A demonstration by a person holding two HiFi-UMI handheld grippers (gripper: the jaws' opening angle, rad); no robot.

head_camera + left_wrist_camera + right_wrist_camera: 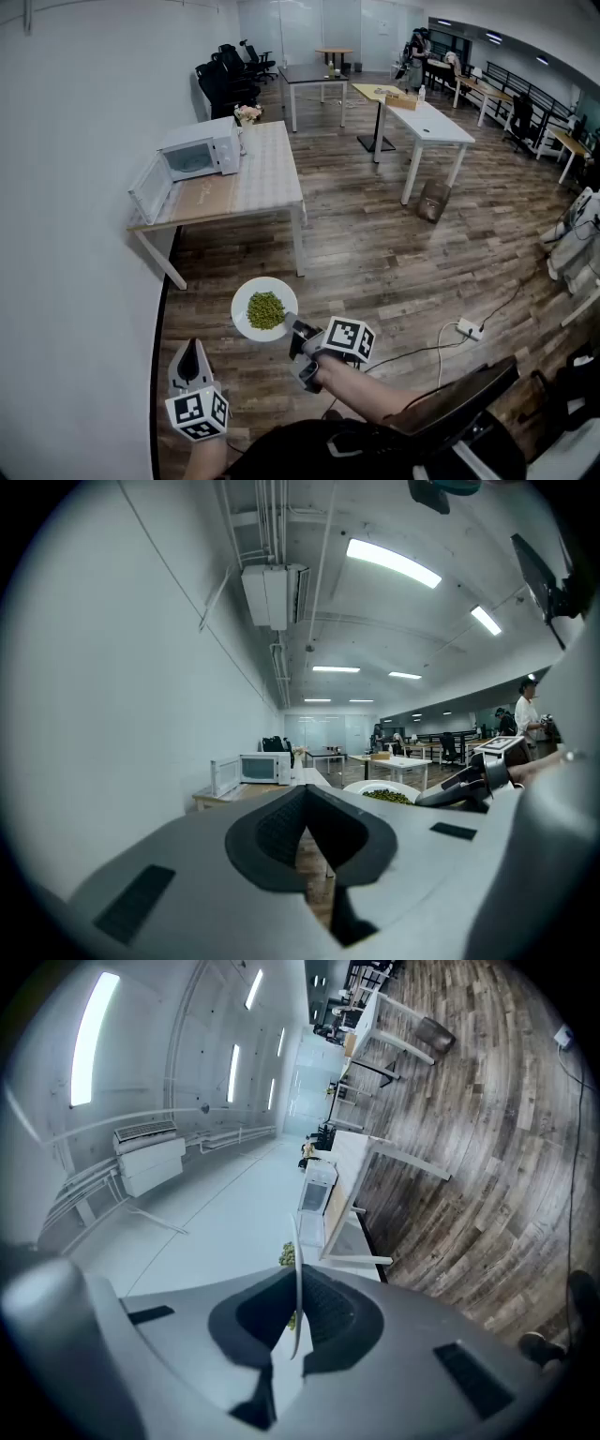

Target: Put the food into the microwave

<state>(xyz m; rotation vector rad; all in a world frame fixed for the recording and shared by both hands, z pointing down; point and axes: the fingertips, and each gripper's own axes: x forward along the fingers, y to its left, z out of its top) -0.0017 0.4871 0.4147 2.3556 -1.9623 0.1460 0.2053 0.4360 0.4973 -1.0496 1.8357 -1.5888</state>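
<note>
- Two grippers show at the near edge of the head view; the left gripper [192,354] hangs low beside the white wall [84,141], its fingers brought together on nothing
- Just to its right, the right gripper [293,326] has its fingers clamped on the rim of a white plate [242,317]; in the right gripper view the plate stands edge-on between the pads
- One heap of green peas [266,309] lies in the middle of the plate, which is held over the wood floor [394,253], well short of the counter [267,178]
- A white power strip [466,328] with its cable lies on the floor off to the right
- Farther on, the counter stands against the wall; the white microwave [202,152] sits on its far left part, with its door [150,187] swung open toward the near side
- A small bunch of flowers [247,114] stands just behind the microwave
- Beyond that come a white table [431,122], black chairs [230,75] by the wall and, at the far end of the room, a person [416,47]
</note>
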